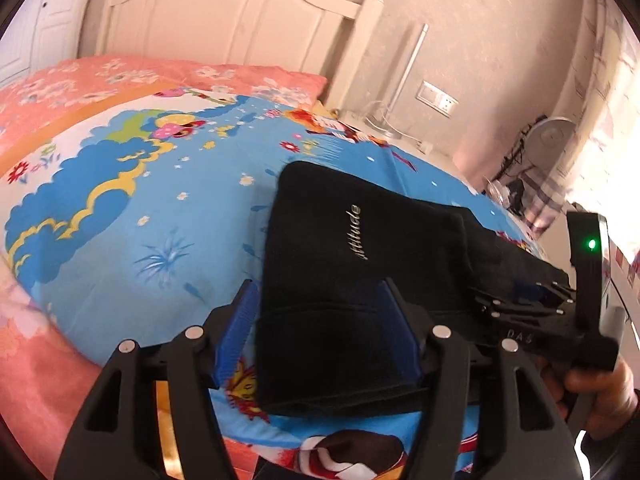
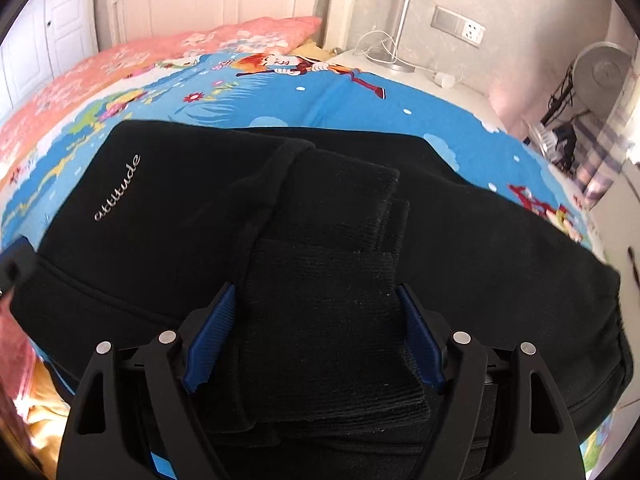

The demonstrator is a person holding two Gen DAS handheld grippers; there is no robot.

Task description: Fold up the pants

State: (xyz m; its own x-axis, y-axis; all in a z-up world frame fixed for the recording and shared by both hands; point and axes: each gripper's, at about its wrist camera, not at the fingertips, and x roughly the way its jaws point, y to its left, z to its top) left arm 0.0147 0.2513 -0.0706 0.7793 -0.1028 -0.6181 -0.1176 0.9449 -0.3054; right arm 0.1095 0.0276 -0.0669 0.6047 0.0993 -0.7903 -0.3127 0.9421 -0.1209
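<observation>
Black pants (image 2: 160, 200) lie folded mid-frame on the bed (image 1: 160, 208); my left gripper (image 1: 320, 320) and right gripper (image 2: 316, 340) both have jaws wide apart, straddling waistband and ribbed cuffs (image 2: 332, 280) without pinching, probably poised to carry the next fold over.

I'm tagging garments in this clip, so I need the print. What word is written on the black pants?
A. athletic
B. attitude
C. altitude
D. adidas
B: the pale script on the black pants reads "attitude" in the right wrist view, beside the ribbed cuffs between the right gripper's fingers.
</observation>
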